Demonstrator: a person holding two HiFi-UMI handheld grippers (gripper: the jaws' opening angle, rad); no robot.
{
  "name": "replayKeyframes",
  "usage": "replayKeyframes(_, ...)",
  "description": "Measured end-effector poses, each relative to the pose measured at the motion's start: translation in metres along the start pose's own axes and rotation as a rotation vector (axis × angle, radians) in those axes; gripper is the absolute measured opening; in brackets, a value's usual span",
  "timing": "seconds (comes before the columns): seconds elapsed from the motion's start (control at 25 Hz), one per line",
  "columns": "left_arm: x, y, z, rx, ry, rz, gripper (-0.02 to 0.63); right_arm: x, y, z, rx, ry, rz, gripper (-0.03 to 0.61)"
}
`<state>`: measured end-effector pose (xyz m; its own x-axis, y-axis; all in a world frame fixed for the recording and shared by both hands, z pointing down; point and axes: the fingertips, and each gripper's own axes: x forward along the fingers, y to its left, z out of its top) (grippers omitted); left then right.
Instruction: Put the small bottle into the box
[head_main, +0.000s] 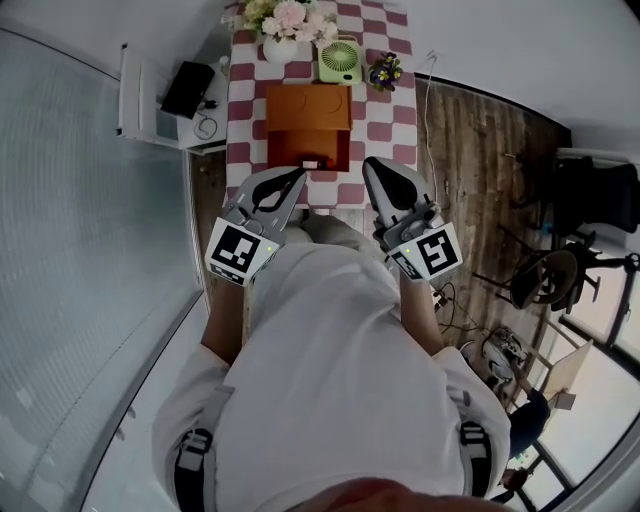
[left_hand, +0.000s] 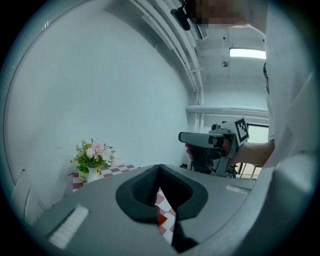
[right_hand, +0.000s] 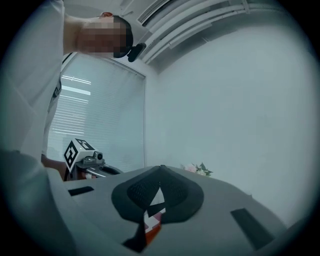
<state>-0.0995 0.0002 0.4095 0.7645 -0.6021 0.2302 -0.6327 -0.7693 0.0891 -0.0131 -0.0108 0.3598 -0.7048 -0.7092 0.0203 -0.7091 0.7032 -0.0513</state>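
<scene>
Head view: I see a long counter (head_main: 400, 115) w/ a red/white checked top. On it lies a flat orange box (head_main: 308, 105), rectangular, matte, w/ a darker open section at its near end. A small pale item, prob. the small bottle (head_main: 310, 164), lies in that section against the near wall; too small to confirm. Behind the box: white vase w/ pink flowers (head_main: 283, 25), round green fan (head_main: 340, 60), small flower pot (head_main: 384, 72).

Left gripper (head_main: 298, 177): grey moulded shell, black textured pads. Left gripper view: fingers fully together, tips touching, nothing btwn them.

Right gripper (head_main: 371, 165): same build. Right gripper view: fingers together at the tips, empty.

Neither gripper touches the box.
</scene>
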Motion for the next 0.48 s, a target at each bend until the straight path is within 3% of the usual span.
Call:
replayKeyframes(0.2, 0.004, -0.012, 0.006, 0.033, 0.014, 0.054, 0.002, 0.007, 0.005, -0.008, 0.039, -0.002, 0.100, 0.002)
replayKeyframes(0.36, 0.006, -0.021, -0.003, 0.008, 0.063, 0.067, 0.002, 0.013, 0.013, -0.022, 0.134, 0.005, 0.167, 0.002)
replayKeyframes(0.48, 0.011, -0.035, -0.004, -0.034, 0.072, 0.051, 0.002, 0.010, 0.019, -0.024, 0.138, 0.013, 0.218, 0.002)
